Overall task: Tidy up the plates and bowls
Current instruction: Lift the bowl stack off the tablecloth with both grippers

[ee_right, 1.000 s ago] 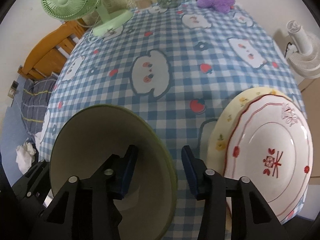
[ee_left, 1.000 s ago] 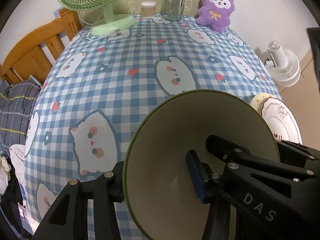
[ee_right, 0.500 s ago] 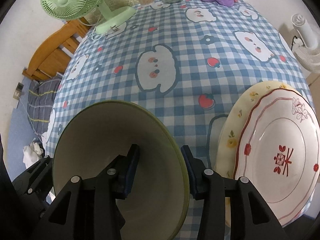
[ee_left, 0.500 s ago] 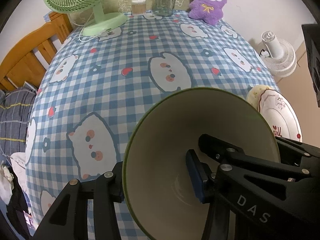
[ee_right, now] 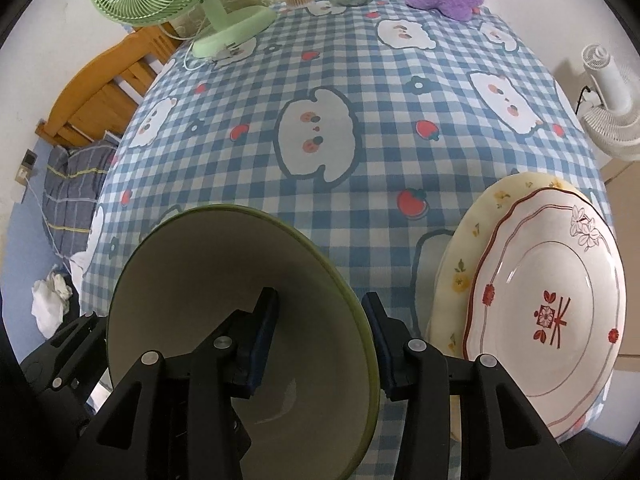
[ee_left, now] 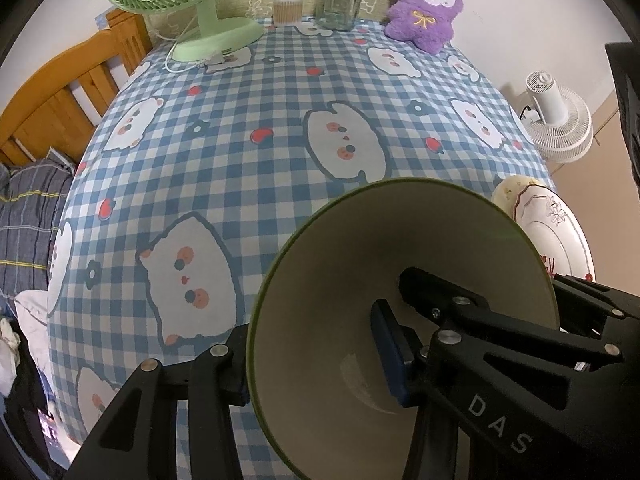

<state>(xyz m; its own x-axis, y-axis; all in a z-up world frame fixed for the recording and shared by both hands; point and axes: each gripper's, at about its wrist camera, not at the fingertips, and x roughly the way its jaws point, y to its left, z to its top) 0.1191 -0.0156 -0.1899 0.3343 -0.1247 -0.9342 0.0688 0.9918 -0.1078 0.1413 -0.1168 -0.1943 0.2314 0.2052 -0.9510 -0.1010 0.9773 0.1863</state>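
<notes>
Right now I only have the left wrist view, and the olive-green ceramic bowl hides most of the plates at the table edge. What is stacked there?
Observer: Two plates. A white scalloped plate with a red rim lies on a pale yellow flowered plate.
Operator: Where does the right gripper sit?
Observer: The right gripper straddles the rim of the olive-green bowl on the side nearest the plates, one finger inside and one outside. I cannot tell whether the pads press.
Operator: Is the bowl touching the plates?
Observer: No. The blue-and-white checked tablecloth shows between them.
</notes>
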